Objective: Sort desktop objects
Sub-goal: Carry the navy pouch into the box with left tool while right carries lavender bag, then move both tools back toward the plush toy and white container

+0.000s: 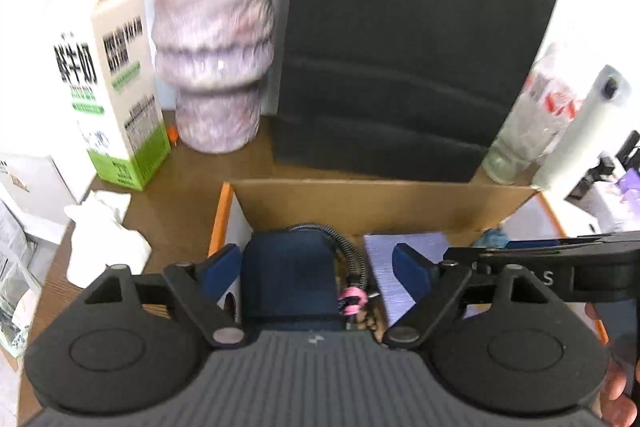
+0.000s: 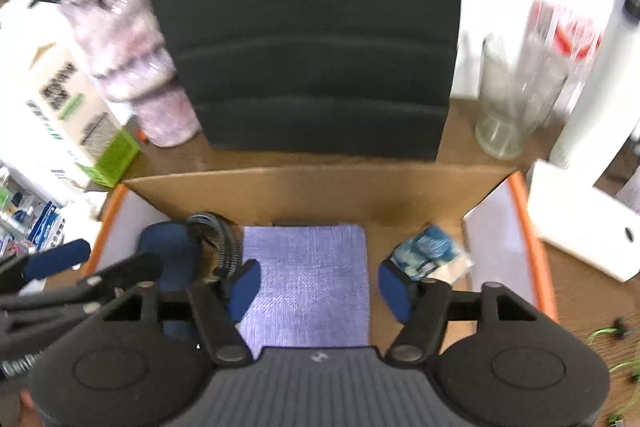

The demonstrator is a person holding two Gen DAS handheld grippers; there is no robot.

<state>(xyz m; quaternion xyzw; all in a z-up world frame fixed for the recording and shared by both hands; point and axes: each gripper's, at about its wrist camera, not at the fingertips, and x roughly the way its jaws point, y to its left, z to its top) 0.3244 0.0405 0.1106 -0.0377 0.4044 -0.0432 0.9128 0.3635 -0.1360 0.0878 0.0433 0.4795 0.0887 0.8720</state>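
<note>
An open cardboard box (image 1: 376,203) with orange edges sits on the wooden desk. Inside it lie a dark blue pouch (image 1: 288,279), a braided cable (image 1: 352,255), a purple notebook (image 2: 308,279) and a blue patterned packet (image 2: 428,251). My left gripper (image 1: 316,267) hangs open over the pouch, its pads clear of the pouch's sides. My right gripper (image 2: 319,287) stands open above the notebook, with nothing held. Each gripper shows at the edge of the other's view: the right gripper (image 1: 560,267) and the left gripper (image 2: 60,263).
Behind the box stand a black upright panel (image 1: 408,59), a mottled purple vase (image 1: 216,43) and a milk carton (image 1: 116,95). A glass vase (image 2: 508,99), a white bottle (image 2: 592,75) and a white box (image 2: 584,223) are to the right. Crumpled tissue (image 1: 104,239) lies to the left.
</note>
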